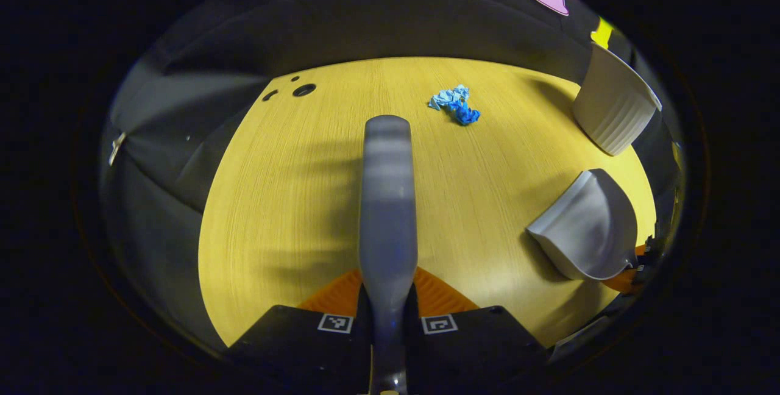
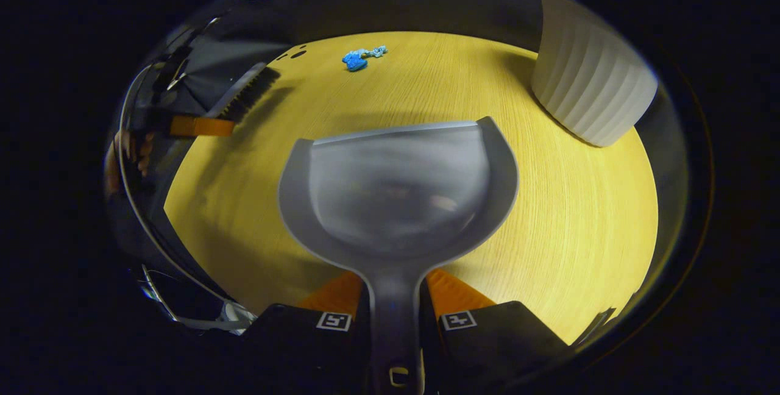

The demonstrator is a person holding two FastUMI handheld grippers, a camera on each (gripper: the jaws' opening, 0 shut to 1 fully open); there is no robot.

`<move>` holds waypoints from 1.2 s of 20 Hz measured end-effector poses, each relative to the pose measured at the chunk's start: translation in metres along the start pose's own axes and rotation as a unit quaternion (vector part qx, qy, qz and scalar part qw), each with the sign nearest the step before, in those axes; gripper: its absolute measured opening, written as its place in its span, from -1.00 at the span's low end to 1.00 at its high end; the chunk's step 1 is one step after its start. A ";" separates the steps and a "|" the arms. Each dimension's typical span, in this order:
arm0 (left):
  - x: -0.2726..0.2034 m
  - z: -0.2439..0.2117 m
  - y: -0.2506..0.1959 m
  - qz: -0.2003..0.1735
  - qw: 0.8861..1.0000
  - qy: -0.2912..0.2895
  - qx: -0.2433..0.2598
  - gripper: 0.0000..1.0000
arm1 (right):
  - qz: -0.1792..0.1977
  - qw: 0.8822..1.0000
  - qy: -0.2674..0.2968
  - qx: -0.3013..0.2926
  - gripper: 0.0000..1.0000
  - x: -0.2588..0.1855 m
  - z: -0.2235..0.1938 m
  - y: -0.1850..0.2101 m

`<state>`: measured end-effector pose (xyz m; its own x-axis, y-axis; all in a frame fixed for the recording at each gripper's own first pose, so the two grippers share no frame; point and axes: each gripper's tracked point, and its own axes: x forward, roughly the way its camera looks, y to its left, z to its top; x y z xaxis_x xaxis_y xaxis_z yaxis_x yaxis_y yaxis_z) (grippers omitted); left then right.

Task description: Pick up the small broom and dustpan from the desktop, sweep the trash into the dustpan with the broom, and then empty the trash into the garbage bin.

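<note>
We see our left gripper [image 1: 387, 297] clenching the broom [image 1: 387, 200], right gripper [image 2: 395, 300] clenching the dustpan [image 2: 396, 194]; trash [image 1: 454, 103] at one o'clock.

Grey broom [image 1: 387, 200]: handle runs straight ahead in left gripper view; dark bristles seen in right gripper view. Grey dustpan [image 2: 399, 191]: open scoop facing away, above the wooden desktop [image 2: 579, 218]. Blue crumpled trash [image 1: 455, 103] (paper, apparently) lies near the far edge. White ribbed garbage bin [image 2: 588, 78] stands far right.
</note>
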<state>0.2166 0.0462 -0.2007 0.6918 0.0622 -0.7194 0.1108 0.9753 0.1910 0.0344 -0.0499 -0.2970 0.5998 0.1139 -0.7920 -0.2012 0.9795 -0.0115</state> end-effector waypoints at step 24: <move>0.143 0.199 -0.042 0.005 0.896 -0.018 0.443 -0.47 | -0.002 1.000 0.024 0.002 -0.22 -0.011 -0.020 -0.015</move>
<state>0.4524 -0.0283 -0.1787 0.7163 0.0476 -0.6962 0.6171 0.4225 0.6638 0.0149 -0.0690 -0.3000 0.5629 0.1031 -0.8201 -0.1957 0.9806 -0.0111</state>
